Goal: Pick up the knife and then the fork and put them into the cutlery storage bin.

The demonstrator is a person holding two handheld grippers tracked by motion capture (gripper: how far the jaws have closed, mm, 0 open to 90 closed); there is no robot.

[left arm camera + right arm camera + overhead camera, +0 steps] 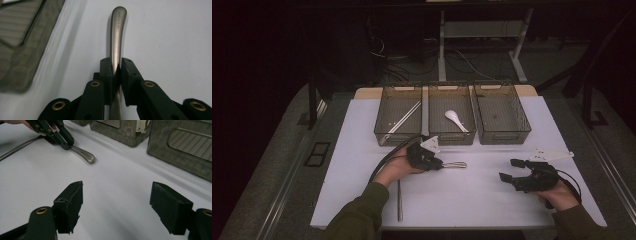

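Two grippers over white table: left gripper at table centre, jaws clamped narrow on handle of metal utensil, handle lying flat on table and pointing toward 3 o'clock, free end well clear of pads. Toward 12 o'clock, three mesh bins in a row, white spoon in middle one; at 6 o'clock of left hand, another metal utensil flat near table edge. Right gripper at 4 o'clock, jaws wide apart, nothing between.

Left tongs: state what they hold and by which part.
The left tongs are shut on a metal utensil, gripping its handle partway along, the rounded handle end jutting beyond.
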